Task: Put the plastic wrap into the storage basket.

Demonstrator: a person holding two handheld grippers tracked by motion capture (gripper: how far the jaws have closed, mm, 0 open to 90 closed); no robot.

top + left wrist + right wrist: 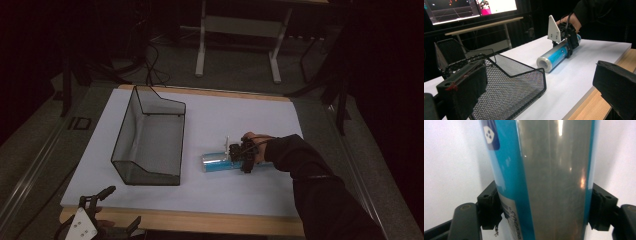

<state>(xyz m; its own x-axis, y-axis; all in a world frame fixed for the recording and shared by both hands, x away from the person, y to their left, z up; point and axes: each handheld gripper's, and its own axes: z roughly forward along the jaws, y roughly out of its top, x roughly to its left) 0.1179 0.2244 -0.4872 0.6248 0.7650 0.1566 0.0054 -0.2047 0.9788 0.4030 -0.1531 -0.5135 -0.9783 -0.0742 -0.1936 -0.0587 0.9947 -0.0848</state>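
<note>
The right gripper [243, 156] is clamping a blue-labelled cylindrical roll of clear film [218, 162] lying on the white desk [240, 117], just beside a black wire-mesh basket [150, 137]. The left gripper [112, 210] is hanging wide open over the desk's near edge.

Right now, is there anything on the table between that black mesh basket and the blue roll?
Nothing. In the high view, only bare white tabletop separates the mesh basket from the blue roll, which the right gripper is clamping.

Black mesh basket [150, 142] on white table [225, 190]; monitors [469, 8] behind
</note>
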